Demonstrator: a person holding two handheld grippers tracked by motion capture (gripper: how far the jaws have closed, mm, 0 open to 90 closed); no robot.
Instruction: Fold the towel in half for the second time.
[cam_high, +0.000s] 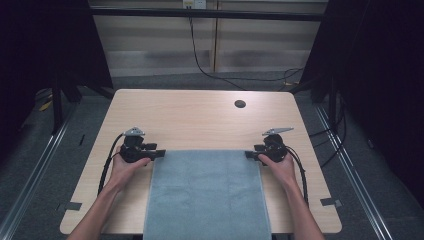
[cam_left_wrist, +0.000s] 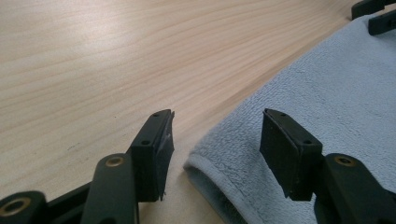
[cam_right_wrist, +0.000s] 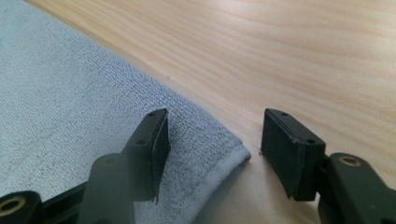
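On the table, both grippers — left gripper, right gripper — are sitting with jaws spread, straddling the grey towel's far corners, not pinching.

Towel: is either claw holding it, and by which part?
Neither. Both claws, left and right, stand open, each straddling a far corner of the towel without pressing it.

High view looks forward and down over the whole table; each gripper view sits low, close to the wood, facing a far corner of the towel all three share
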